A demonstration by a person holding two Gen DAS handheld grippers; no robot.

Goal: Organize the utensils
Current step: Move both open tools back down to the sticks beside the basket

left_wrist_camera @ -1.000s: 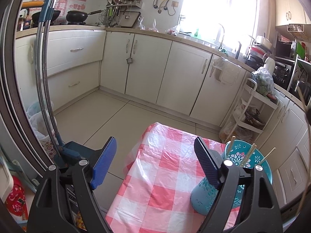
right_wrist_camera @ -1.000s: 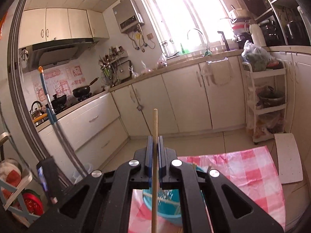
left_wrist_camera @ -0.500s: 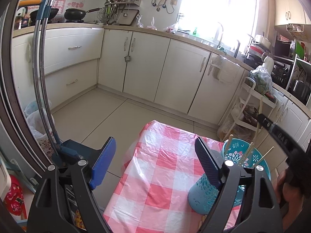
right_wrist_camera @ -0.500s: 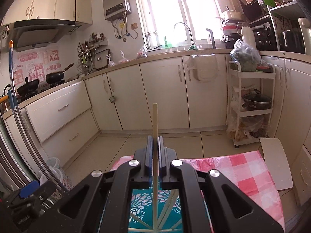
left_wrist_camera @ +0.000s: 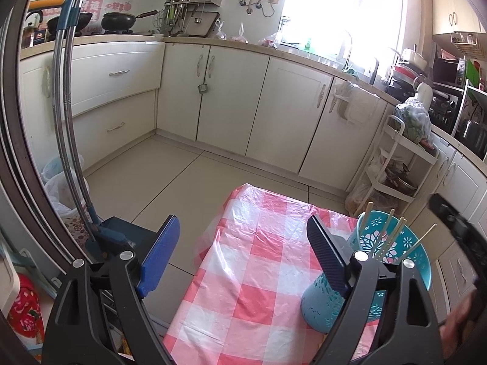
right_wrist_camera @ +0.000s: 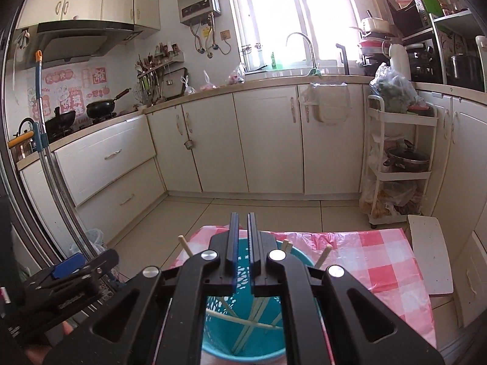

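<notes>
A teal perforated utensil holder (left_wrist_camera: 395, 261) stands on the pink checked tablecloth (left_wrist_camera: 261, 279) and holds several wooden chopsticks (left_wrist_camera: 392, 237). My left gripper (left_wrist_camera: 240, 249) is wide open and empty, its right finger just left of the holder. My right gripper (right_wrist_camera: 242, 231) hovers right above the holder (right_wrist_camera: 243, 334), jaws a narrow gap apart with nothing between them. Chopsticks (right_wrist_camera: 243, 322) lie inside the holder. The right gripper also shows at the right edge of the left wrist view (left_wrist_camera: 456, 228).
The small table stands in a kitchen with cream cabinets (left_wrist_camera: 286, 103) around it. A white cart (right_wrist_camera: 398, 158) stands at the right. A white board (right_wrist_camera: 429, 258) lies at the table's right edge. A mop and dustpan (left_wrist_camera: 115, 234) stand at the left.
My right gripper held an upright chopstick over the holder; now its jaws have parted slightly and the chopstick has dropped into the holder. The left gripper stayed open.
</notes>
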